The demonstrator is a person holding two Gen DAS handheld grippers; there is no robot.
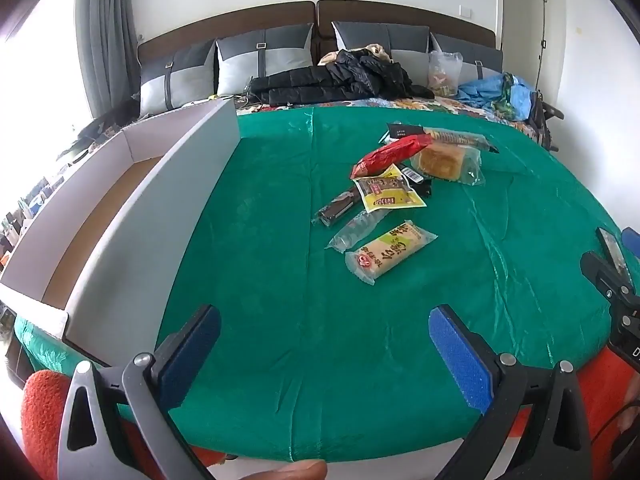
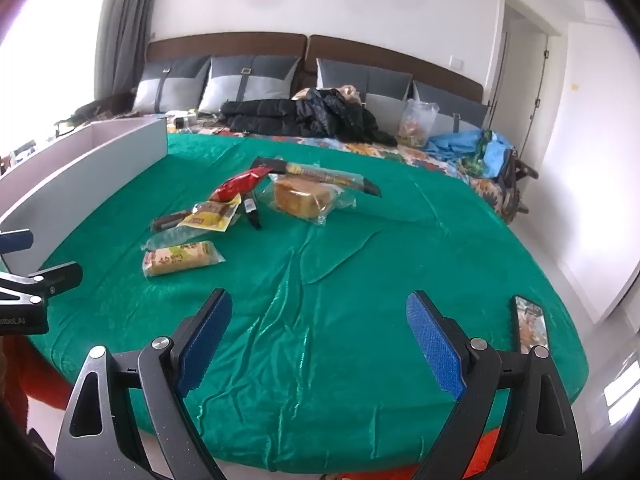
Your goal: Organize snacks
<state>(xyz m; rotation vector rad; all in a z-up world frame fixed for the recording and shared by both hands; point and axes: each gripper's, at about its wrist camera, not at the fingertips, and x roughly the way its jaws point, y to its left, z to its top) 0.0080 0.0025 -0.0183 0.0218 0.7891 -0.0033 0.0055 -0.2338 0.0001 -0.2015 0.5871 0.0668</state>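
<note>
Grippers first: your left gripper [image 1: 325, 356] hangs low over the near edge of the green cloth [image 1: 280, 264], jaws spread wide and holding nothing, its blue pads [image 1: 460, 360] finely stippled. Your right gripper [image 2: 320, 344] sits in the same pose above crinkled, shiny folds of that cloth, jaws likewise apart and empty. The snacks lie loose in a small heap ahead of both, well apart from the fingers: a red foil packet [image 1: 394, 154], a yellow flat sachet [image 1: 390, 194], a clear-wrapped square cake [image 1: 444, 164], a long dark biscuit sleeve [image 1: 448, 136], and nearest you a tan wrapped bar [image 1: 390, 254]. Along your left stands a shallow white-walled cardboard box [image 1: 132, 216] with a brown floor. A phone [image 2: 530, 326] lies flat just beside your right finger.
</note>
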